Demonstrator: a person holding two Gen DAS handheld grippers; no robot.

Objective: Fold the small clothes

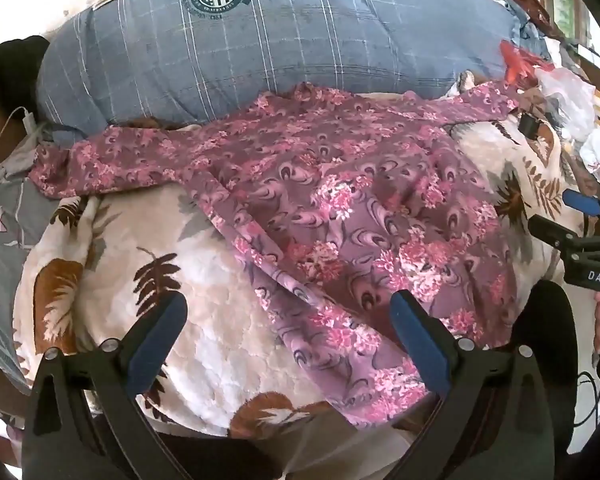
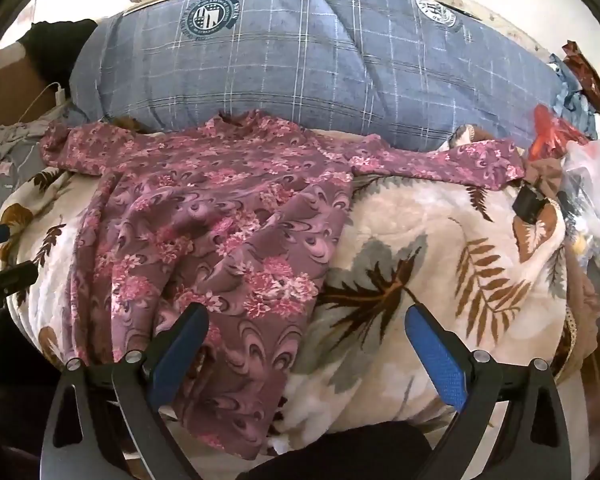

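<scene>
A purple-pink floral top (image 1: 320,200) lies spread, sleeves out to both sides, on a cream leaf-print blanket (image 1: 204,320). It also shows in the right wrist view (image 2: 204,216), left of centre. My left gripper (image 1: 290,312) is open, its jaws wide apart over the garment's near left hem. My right gripper (image 2: 306,324) is open over the garment's near right hem and the blanket (image 2: 440,220). The right gripper (image 1: 560,220) also shows at the right edge of the left wrist view. Neither holds anything.
A large blue-grey checked pillow (image 1: 284,52) lies just behind the garment. A pile of clothes and plastic bags (image 1: 568,96) sits at the far right. A small black object (image 2: 529,205) rests on the blanket's right side. A grey sheet (image 1: 4,232) lies left.
</scene>
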